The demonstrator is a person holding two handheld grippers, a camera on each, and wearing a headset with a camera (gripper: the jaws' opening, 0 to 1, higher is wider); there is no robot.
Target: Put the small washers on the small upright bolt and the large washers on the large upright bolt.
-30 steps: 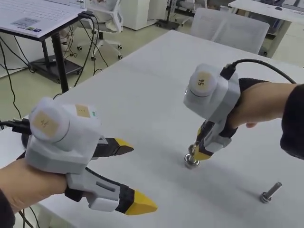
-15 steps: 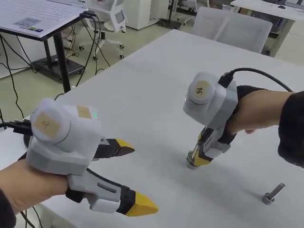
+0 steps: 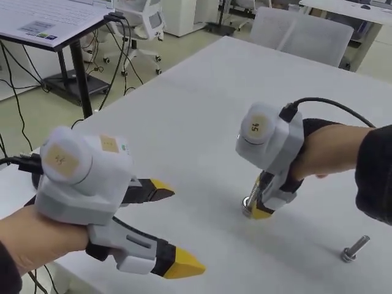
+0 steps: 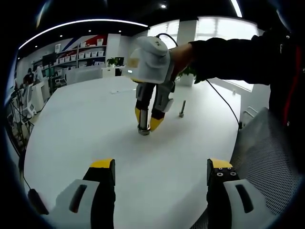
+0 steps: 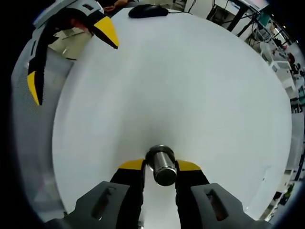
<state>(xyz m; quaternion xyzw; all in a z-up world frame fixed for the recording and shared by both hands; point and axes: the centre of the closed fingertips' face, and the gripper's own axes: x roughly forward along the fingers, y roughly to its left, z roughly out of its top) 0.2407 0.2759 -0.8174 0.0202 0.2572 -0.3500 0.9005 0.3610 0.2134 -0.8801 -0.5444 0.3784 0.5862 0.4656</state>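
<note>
A large steel bolt [image 3: 248,206] stands on its head on the white table [image 3: 202,116]. My right gripper [image 3: 260,207] comes down on it from above, and its yellow jaws are shut on the shaft. In the right gripper view the bolt's end [image 5: 164,172] shows tight between the two tips of the right gripper [image 5: 160,165]. From the left gripper view, the right gripper [image 4: 147,122] is on the bolt [image 4: 143,130]. A small bolt [image 3: 354,248] leans to the right of it [image 4: 182,109]. My left gripper [image 3: 174,226] [image 4: 161,164] hangs open at the front left, with nothing in it.
The table's front left edge [image 3: 67,257] runs under my left gripper [image 5: 69,59]. Past the edge is floor, with a desk [image 3: 43,24] and cables at the far left. A grey chair back [image 3: 300,37] stands behind the table. A dark computer mouse [image 5: 148,10] lies on the table.
My right gripper has sunk a little lower over the large bolt. The left gripper has stayed open in the same place.
</note>
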